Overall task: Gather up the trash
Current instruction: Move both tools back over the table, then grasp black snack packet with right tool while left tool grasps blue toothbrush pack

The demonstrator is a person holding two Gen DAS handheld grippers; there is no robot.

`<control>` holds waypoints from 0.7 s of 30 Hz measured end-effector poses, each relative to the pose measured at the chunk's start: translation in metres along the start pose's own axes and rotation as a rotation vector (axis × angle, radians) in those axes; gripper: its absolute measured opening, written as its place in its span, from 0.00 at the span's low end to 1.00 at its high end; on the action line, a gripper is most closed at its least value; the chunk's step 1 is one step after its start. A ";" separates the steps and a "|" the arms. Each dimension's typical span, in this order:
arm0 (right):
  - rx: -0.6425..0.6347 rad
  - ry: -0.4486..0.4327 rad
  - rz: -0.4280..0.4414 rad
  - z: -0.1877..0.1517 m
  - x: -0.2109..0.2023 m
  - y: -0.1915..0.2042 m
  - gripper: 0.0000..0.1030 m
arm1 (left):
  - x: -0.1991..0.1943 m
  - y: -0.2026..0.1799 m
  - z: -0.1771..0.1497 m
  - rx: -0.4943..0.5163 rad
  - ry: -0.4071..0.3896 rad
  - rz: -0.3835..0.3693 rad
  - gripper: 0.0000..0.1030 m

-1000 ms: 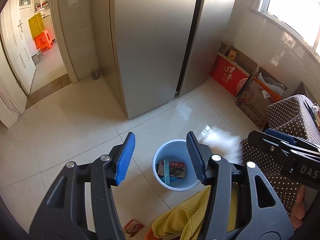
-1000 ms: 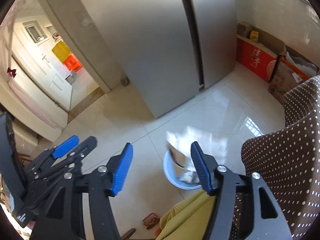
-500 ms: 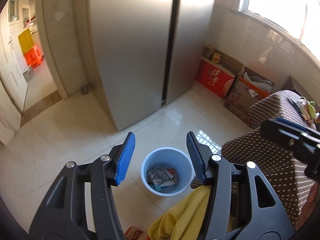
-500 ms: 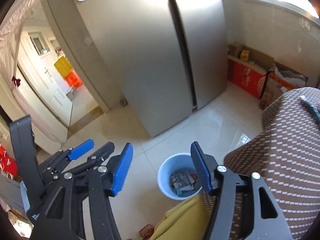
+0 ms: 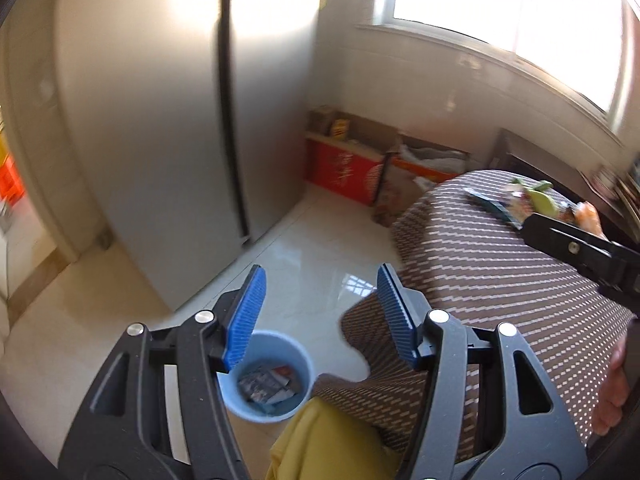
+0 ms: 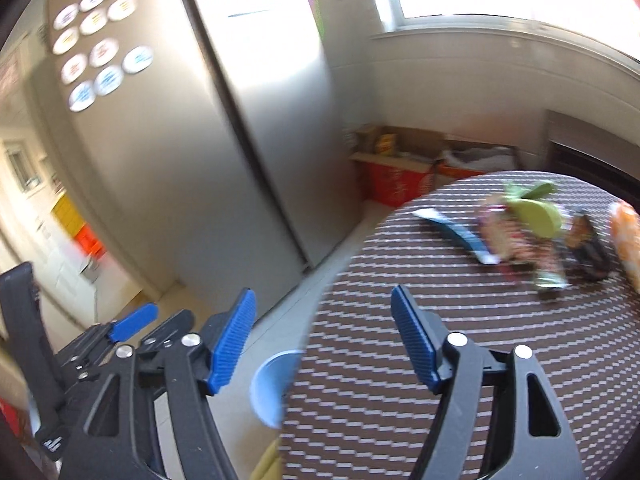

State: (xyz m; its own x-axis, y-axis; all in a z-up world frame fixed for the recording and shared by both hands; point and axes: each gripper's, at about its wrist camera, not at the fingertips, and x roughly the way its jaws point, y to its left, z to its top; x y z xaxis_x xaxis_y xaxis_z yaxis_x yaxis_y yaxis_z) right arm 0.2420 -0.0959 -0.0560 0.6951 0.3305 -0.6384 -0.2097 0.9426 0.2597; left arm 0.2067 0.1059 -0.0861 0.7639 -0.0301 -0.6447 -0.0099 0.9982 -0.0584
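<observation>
**Both claws empty, turning from the bin toward the table litter**

The left gripper [image 5: 320,316] is spread with nothing between its blue pads; its jaws have just been opening wider. Below it, at the lower centre of the left wrist view, sits the blue bin [image 5: 268,380] on the pale tiled floor [image 5: 320,264], already holding a few crumpled wrappers. A yellow cloth [image 5: 320,440] hangs at the bottom edge.

The right gripper [image 6: 322,336] is likewise released and empty, its jaws also having just been opening. In its view the bin shows only as a sliver of blue rim at lower centre, half hidden by the edge of the round table in its brown patterned tablecloth [image 6: 440,280]. At the right of that frame lies the remaining trash: a blue-and-white wrapper [image 6: 456,236], a reddish patterned packet [image 6: 508,236], a dark packet [image 6: 588,248], with a green item [image 6: 536,212] and something orange [image 6: 626,236] beside them. All are smeared by blur, so their exact kinds are hard to tell. A silver fridge [image 6: 240,140] fills the left.

Risks, as I judge them: the wrappers lie close together and partly overlapping, so a claw may pinch two at once or snag the tablecloth. Thin, flat packets can slip from the pads. The green and orange things may not be trash at all. The bin is tucked under the table edge, so a careless drop could land on the floor.
</observation>
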 end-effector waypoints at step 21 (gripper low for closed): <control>0.121 0.100 -0.426 0.018 0.040 -0.210 0.79 | 0.085 -0.141 0.037 0.064 0.126 -0.211 0.79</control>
State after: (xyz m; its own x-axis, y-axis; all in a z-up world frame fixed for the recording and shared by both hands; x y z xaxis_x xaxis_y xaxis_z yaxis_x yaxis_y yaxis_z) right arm 0.3262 -0.2809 -0.1234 0.6308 -0.0771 -0.7721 0.1668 0.9853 0.0379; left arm 0.2971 -0.0354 -0.1048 0.6582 -0.2399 -0.7136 0.1849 0.9703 -0.1557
